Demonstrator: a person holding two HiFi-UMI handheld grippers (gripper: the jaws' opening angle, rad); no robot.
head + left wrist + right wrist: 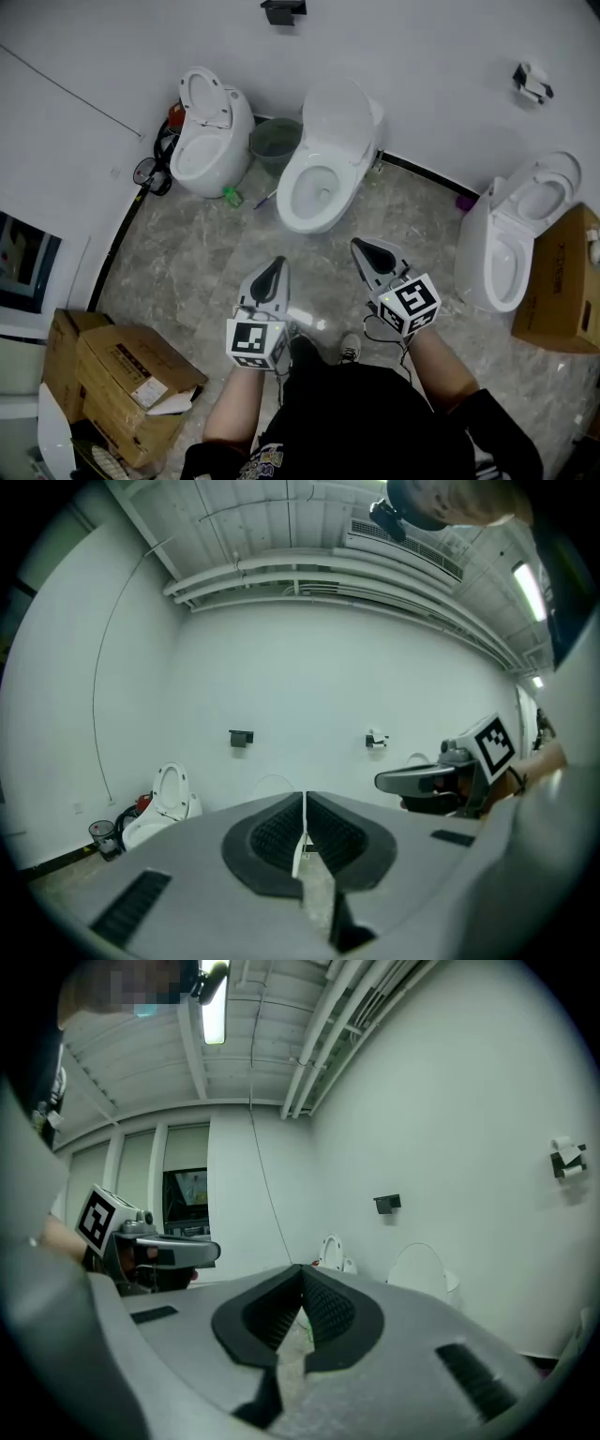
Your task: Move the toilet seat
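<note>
Three white toilets stand along the far wall. The middle toilet (pixel 319 164) faces me with its lid (pixel 339 111) raised and its bowl open; whether its seat ring is up or down I cannot tell. My left gripper (pixel 274 268) and right gripper (pixel 362 249) hover side by side over the floor, short of that bowl, touching nothing. Both are shut and empty. In the left gripper view the jaws (pixel 302 841) meet in a thin line, and the right gripper (pixel 422 780) shows beside them. In the right gripper view the jaws (pixel 302 1312) are together; the lid (pixel 417 1277) rises beyond.
The left toilet (pixel 211 136) has its seat up, with a green bin (pixel 275 142) beside it and red and black items (pixel 161 155) in the corner. The right toilet (pixel 514 239) stands next to a cardboard box (pixel 562 281). More boxes (pixel 122 375) sit at lower left.
</note>
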